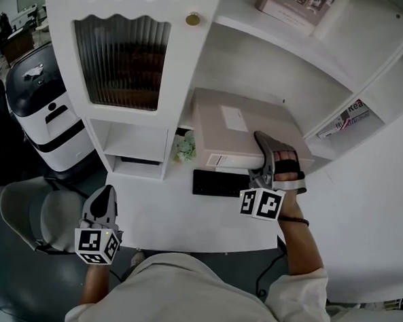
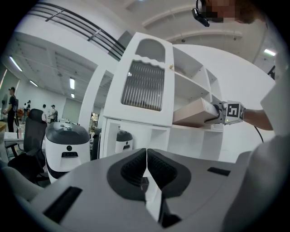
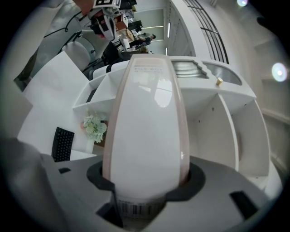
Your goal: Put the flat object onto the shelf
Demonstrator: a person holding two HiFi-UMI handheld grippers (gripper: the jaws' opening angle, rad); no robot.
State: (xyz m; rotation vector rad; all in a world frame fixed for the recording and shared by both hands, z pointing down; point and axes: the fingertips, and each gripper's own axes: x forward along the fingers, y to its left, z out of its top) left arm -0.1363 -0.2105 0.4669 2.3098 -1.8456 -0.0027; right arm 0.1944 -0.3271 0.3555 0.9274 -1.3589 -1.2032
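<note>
A flat beige box [image 1: 241, 129] with a white label lies level in the open shelf bay of the white cabinet [image 1: 262, 65], its near edge sticking out over the desk. My right gripper [image 1: 269, 164] is shut on the box's near right corner. In the right gripper view the box [image 3: 147, 131] fills the space between the jaws and runs away toward the shelf. My left gripper [image 1: 102, 209] hangs low at the left, off the desk, jaws shut with nothing in them [image 2: 146, 170]. The left gripper view catches the box [image 2: 195, 113] from the side.
A black keyboard [image 1: 217, 184] and a small pot of pale flowers [image 1: 184, 148] sit on the white desk [image 1: 184, 217] under the box. Books stand on the upper shelf [image 1: 296, 9] and a right-hand shelf [image 1: 350, 117]. A white and black machine [image 1: 45, 106] and a grey chair [image 1: 35, 211] stand at the left.
</note>
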